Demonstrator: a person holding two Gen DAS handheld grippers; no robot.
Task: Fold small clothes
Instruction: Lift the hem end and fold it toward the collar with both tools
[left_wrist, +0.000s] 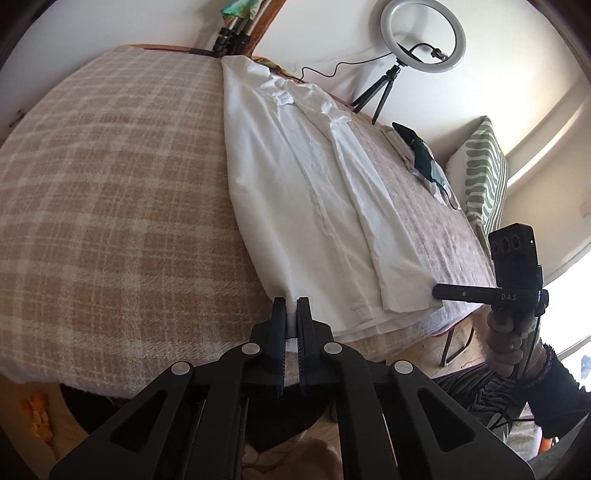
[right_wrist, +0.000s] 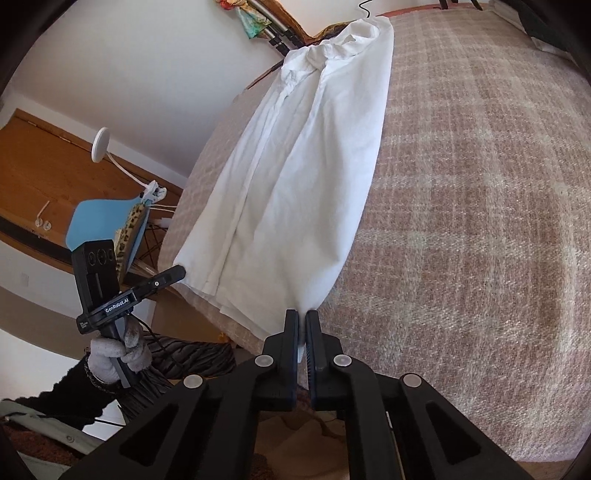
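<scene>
A white shirt (left_wrist: 295, 177) lies lengthwise on the beige plaid blanket (left_wrist: 110, 184), its sides folded inward and its collar at the far end. My left gripper (left_wrist: 291, 302) is shut on the near hem corner, and white cloth shows between its pads. In the right wrist view the same shirt (right_wrist: 295, 177) runs away from my right gripper (right_wrist: 302, 314), which is shut on the other hem corner. Each view shows the other tool from the side: the right gripper (left_wrist: 439, 291) and the left gripper (right_wrist: 180, 272) both sit at the hem's ends.
The blanket (right_wrist: 480, 184) covers a bed, and both grippers work at its near edge. A ring light (left_wrist: 423, 35) on a tripod stands by the far wall. A green-striped cushion (left_wrist: 484, 173) and dark clothes (left_wrist: 421, 155) lie at the far right. A gloved hand (right_wrist: 118, 354) holds the left tool.
</scene>
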